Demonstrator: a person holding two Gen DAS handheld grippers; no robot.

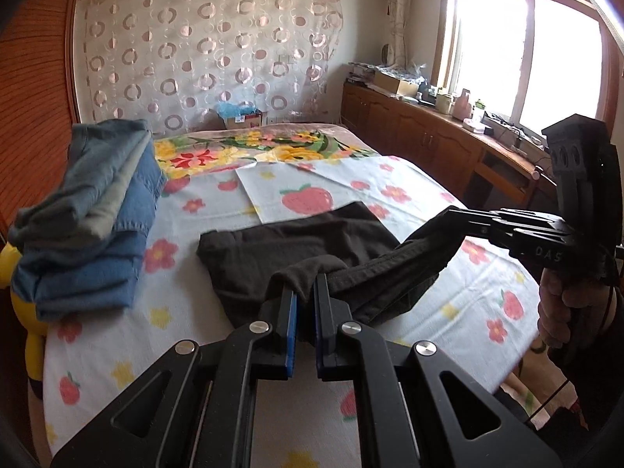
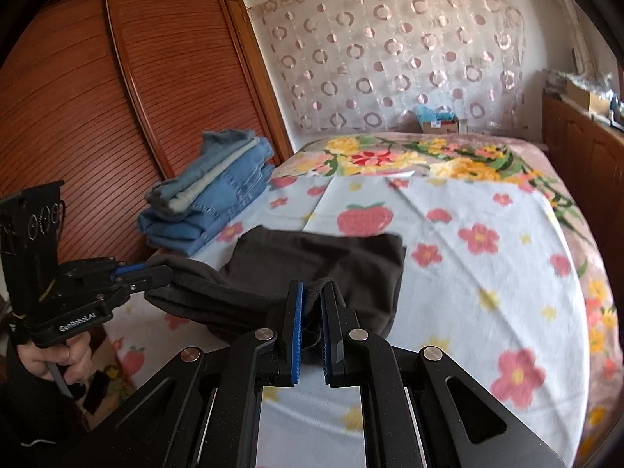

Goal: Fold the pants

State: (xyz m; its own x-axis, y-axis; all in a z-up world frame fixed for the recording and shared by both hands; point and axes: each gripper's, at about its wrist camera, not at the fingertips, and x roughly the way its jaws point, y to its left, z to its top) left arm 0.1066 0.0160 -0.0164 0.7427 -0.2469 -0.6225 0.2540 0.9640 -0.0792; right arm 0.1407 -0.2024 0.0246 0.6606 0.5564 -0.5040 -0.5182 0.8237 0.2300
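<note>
Both grippers, L (image 1: 305, 296) & R (image 2: 312, 304), clamped on pants (image 1: 296, 245) near edge, beside jeans stack (image 1: 89, 210). Soft, limp fabric; grip corners.

Black linkage grippers with blue pads

Silver round pivot screws are showing on the left gripper (image 1: 306, 292) and the right gripper (image 2: 312, 304); white lettering is marking their bodies.

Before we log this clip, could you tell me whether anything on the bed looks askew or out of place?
Only the top of the folded jeans stack: the upper pieces sit skewed and overhang the ones below. The dark pants, pinched by the left gripper and right gripper, look normal mid-fold.
</note>
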